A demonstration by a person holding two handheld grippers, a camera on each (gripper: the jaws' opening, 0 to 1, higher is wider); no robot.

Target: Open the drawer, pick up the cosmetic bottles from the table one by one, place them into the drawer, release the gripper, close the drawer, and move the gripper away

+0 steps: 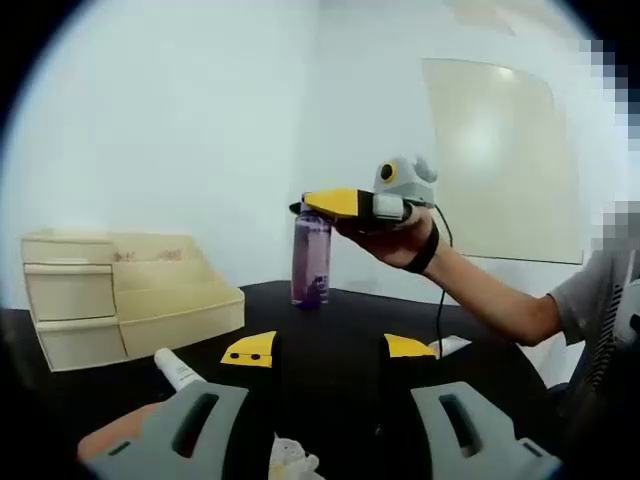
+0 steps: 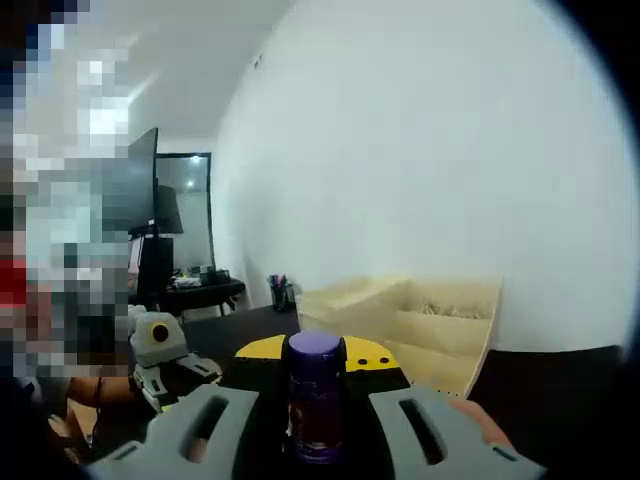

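Purple bottle (image 2: 317, 400) gripped by right tongs (image 2: 317, 362), base hidden; left tongs (image 1: 328, 349) released

Right hand-held gripper (image 2: 318, 372) clamps purple bottle (image 2: 316, 400) upright, cream organizer (image 2: 420, 325) beyond.

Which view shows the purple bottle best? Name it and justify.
Left gripper view: the whole purple bottle shows, held at its top by the right hand-held gripper. Right gripper view shows its cap and upper body close between the jaws.
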